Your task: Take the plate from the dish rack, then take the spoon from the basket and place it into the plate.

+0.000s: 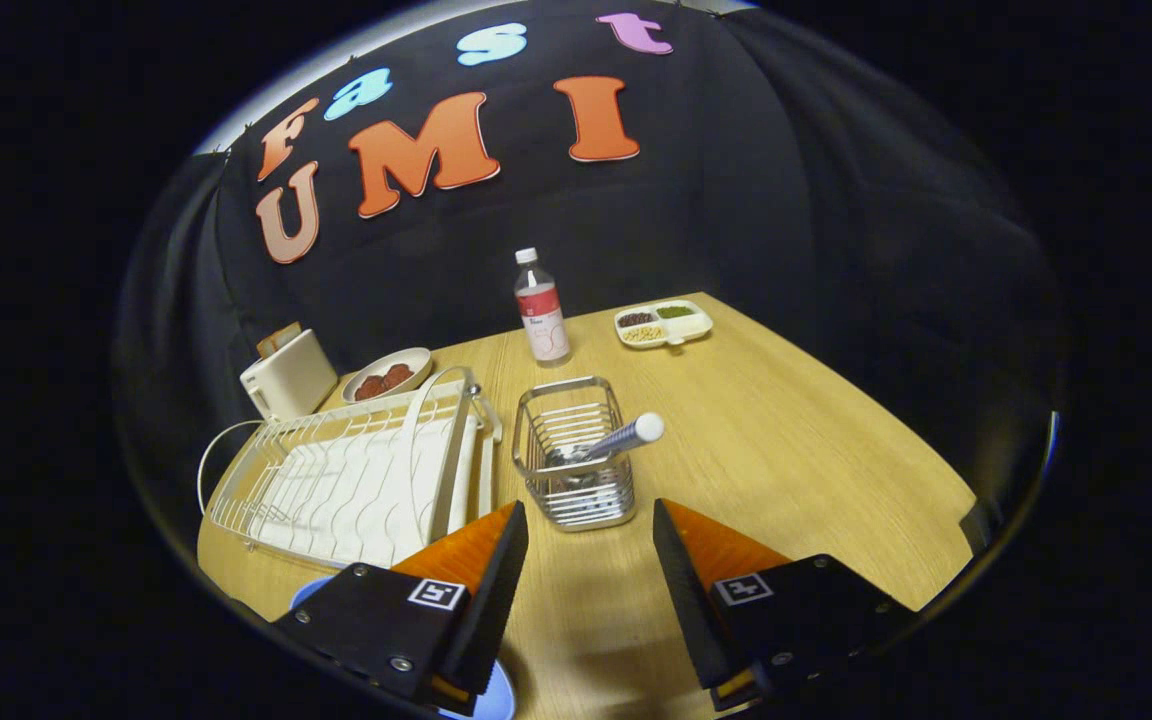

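The plate (pixel 496 690) is already set on the desk (pixel 786 470) beneath the empty, wide-open jaws of the gripper (pixel 588 550), while the spoon (pixel 608 441) is left waiting in the basket (pixel 576 465) just ahead.

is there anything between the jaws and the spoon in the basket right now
Nothing visible blocks it. The gripper is open, with bare table between it and the wire basket just ahead. The spoon leans inside, handle poking over the rim; only the basket's wall surrounds its lower part.
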### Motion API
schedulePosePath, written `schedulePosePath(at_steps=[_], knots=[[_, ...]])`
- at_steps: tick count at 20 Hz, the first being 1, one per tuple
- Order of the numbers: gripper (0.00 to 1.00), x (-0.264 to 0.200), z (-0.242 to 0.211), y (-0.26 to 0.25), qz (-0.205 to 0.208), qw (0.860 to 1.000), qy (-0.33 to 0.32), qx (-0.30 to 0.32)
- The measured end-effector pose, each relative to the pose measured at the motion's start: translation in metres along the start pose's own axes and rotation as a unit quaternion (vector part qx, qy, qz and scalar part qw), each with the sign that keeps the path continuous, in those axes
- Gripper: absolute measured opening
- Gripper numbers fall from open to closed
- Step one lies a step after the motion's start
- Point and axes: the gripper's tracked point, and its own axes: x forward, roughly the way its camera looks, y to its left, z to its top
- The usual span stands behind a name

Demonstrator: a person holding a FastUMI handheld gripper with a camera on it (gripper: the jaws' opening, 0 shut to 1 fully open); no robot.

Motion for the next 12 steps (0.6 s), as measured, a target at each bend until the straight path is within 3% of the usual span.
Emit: schedulePosePath(at_steps=[4, 6, 10, 12], knots=[[0.68, 0.02, 0.022, -0.012, -0.026, 0.998, -0.048, -0.015], [0.58, 0.026, 0.023, -0.008, -0.025, 0.998, -0.052, -0.009], [0.24, 0.028, 0.029, 0.004, -0.006, 0.997, -0.075, -0.006], [0.19, 0.028, 0.034, 0.011, 0.008, 0.997, -0.083, 0.0]])
